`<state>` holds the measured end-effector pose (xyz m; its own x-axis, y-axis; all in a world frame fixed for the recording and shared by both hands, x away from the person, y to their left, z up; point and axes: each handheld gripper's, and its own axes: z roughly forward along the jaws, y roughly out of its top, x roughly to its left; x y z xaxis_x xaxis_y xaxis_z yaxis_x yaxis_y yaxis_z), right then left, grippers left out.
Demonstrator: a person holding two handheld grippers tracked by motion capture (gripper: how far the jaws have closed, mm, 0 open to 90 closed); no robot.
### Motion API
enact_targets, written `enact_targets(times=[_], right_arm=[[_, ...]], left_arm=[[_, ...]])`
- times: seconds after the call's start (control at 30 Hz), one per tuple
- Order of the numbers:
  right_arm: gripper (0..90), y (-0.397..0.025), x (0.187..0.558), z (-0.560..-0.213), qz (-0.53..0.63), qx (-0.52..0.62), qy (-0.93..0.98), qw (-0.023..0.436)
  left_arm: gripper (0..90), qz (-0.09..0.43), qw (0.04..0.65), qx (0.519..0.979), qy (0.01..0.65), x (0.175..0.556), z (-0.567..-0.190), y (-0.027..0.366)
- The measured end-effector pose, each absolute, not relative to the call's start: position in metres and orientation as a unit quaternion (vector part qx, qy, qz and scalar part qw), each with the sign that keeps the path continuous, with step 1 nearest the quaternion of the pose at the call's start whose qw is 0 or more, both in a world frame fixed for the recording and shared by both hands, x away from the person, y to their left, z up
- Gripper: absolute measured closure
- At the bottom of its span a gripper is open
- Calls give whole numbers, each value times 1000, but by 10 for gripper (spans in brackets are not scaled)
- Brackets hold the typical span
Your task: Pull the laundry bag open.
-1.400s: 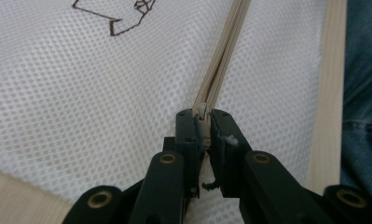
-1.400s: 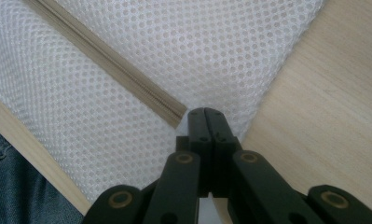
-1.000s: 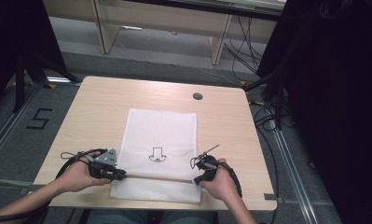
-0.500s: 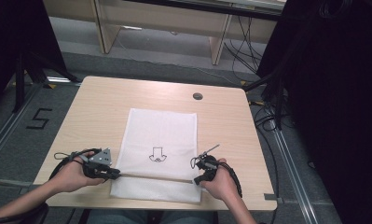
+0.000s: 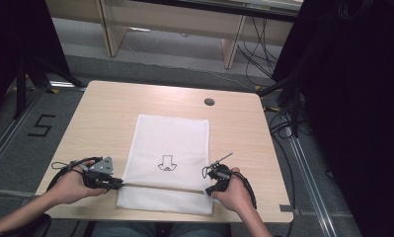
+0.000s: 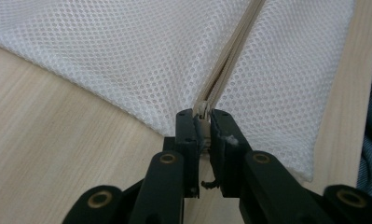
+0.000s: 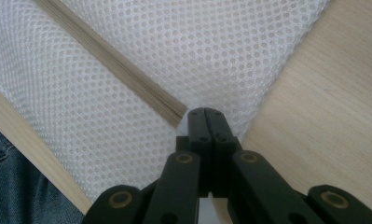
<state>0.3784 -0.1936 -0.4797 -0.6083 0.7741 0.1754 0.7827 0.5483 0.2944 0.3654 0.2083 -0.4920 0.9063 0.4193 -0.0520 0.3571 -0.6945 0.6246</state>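
The left gripper's (image 6: 203, 125) fingers pinch the zipper pull (image 6: 202, 112) at the mesh bag's (image 5: 171, 148) left edge; the right gripper's (image 7: 205, 114) fingers press shut on its right edge, the bag flat on the counter (image 5: 105, 113).

Left gripper (image 5: 116, 183) drawn outward to the left edge of the mesh bag (image 5: 169, 148), zipper pull (image 6: 202, 112) clamped, arm swung farther left.

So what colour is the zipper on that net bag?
Beige, on the white mesh bag. The zipper shows best in the left gripper view.
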Motion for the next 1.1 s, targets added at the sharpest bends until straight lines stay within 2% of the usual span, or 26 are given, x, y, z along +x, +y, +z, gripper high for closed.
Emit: enact_targets(times=[0.83,0.9,0.93,0.97,1.03,1.1], right_arm=[[900,-193,378,-479,-172,-444,-879,10],[900,-192,377,-480,-169,-452,-876,10],[896,-192,376,-480,-173,-453,-875,8],[866,-192,376,-479,-175,-448,-877,6],[742,-192,375,-477,-187,-459,-868,17],[718,-192,374,-474,-190,-453,-871,10]], left_arm=[[807,52,338,912,226,367,-494,212],[782,71,321,920,214,371,-492,217],[746,67,347,904,242,369,-494,216],[711,60,354,900,247,369,-494,216],[645,61,366,897,242,369,-492,216],[572,80,384,887,242,368,-489,214]])
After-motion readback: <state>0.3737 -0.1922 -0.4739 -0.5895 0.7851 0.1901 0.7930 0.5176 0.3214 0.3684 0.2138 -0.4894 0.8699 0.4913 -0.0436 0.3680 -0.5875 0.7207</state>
